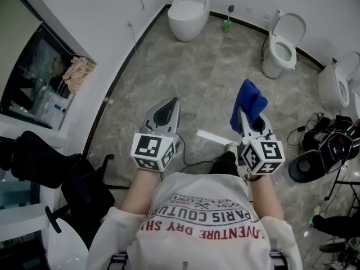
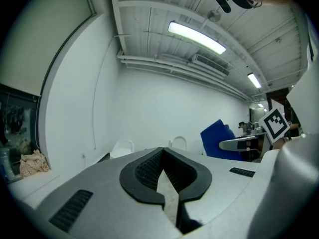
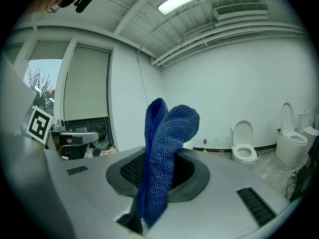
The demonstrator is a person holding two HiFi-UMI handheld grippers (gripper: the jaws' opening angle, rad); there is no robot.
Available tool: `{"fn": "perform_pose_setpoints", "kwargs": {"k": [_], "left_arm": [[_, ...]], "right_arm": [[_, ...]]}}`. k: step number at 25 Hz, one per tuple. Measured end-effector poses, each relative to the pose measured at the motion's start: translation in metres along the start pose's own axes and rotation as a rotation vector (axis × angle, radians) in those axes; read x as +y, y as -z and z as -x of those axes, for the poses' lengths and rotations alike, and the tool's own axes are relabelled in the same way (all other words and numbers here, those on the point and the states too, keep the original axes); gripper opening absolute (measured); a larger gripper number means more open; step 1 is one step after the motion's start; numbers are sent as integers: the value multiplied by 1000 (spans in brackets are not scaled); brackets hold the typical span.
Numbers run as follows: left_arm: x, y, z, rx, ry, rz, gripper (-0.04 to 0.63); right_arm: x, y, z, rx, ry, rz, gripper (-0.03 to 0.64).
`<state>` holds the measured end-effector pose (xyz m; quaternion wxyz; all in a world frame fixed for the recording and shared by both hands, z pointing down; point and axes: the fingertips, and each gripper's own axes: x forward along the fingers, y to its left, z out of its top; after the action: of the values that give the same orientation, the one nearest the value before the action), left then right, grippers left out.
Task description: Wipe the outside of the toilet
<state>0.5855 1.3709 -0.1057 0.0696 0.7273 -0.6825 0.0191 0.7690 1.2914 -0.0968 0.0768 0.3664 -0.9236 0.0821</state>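
Three white toilets stand along the far wall: an oval closed one (image 1: 188,13), one with its lid up (image 1: 283,45) (image 3: 243,149), and a third at the right edge (image 1: 336,86) (image 3: 291,144). My right gripper (image 1: 246,116) (image 3: 160,158) is shut on a blue terry cloth (image 1: 250,102) (image 3: 167,143), which stands up out of its jaws. It is held in mid-air, well short of every toilet. My left gripper (image 1: 165,113) (image 2: 162,152) is shut with nothing in it, level with the right one. In the left gripper view the blue cloth (image 2: 218,139) shows to the right.
A green bottle (image 1: 226,23) stands by the wall between the first two toilets. Cables and black gear (image 1: 318,148) crowd the floor at right. At left are a black chair (image 1: 84,187) and a ledge with a crumpled rag (image 1: 78,72). A white strip (image 1: 213,136) lies on the floor ahead.
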Motion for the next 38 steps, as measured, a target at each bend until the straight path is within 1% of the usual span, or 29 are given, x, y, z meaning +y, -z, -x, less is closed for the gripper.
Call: {"fn": "perform_pose_setpoints", "kwargs": {"k": [4, 7, 9, 11, 16, 21, 26, 29, 33, 36, 38], "left_arm": [[11, 5, -59, 15, -70, 28, 6], [16, 6, -122, 16, -132, 64, 6], [18, -1, -167, 9, -179, 80, 6], [18, -10, -213, 4, -209, 89, 6], [14, -27, -314, -8, -246, 105, 6], [31, -32, -390, 21, -252, 110, 5], [74, -40, -458, 27, -266, 98, 6], [112, -40, -502, 36, -260, 97, 5], [185, -47, -563, 42, -236, 96, 6], [243, -63, -607, 38, -207, 88, 6], [279, -79, -635, 34, -184, 77, 5]], "right_arm": [[-49, -3, -54, 18, -48, 3, 75], [-97, -13, -104, 26, -113, 13, 75], [-133, -24, -138, 29, -157, 24, 75], [-171, -39, -172, 32, -185, 37, 75], [-257, -79, -241, 47, -214, 90, 75], [-315, -102, -298, 37, -192, 70, 75], [-348, -100, -370, 80, -181, 31, 75], [-356, -105, -423, 84, -179, 33, 75], [-355, -121, -512, 80, -157, 19, 75], [-348, -139, -583, 70, -142, -34, 75], [-342, -154, -630, 61, -135, -41, 75]]}}
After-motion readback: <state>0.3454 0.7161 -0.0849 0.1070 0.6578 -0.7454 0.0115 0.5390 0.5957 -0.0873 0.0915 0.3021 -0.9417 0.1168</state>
